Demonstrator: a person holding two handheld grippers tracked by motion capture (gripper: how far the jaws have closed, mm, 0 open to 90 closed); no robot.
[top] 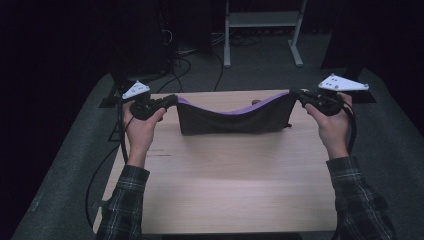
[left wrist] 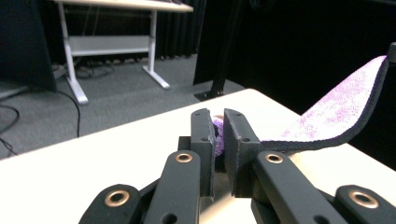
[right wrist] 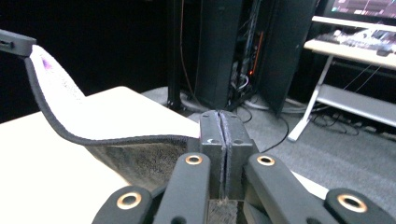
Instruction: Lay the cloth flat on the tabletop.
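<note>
Stretching a dark grey towel with a purple fleecy inner face [top: 232,119] between our two hands, we held it up above the far half of the pale wooden table [top: 220,185], its top edge sagging in a shallow curve and its lower edge hanging down to, or very near, the tabletop. Our left gripper [top: 172,100] had its black jaws clamped on the towel's left top corner; in the left gripper view [left wrist: 218,140] a tuft of purple pile showed pinched between the pads, and the purple strip rose away to the right. Our right gripper [top: 296,93] was closed tight on the opposite corner, and in the right gripper view [right wrist: 219,135] the pads met with only a thin line of cloth between them while the dark-bound edge swept off to the left. Both hands sat level with each other, near the table's far corners. Beyond the table stood a white metal desk frame [top: 262,30] on grey carpet.
</note>
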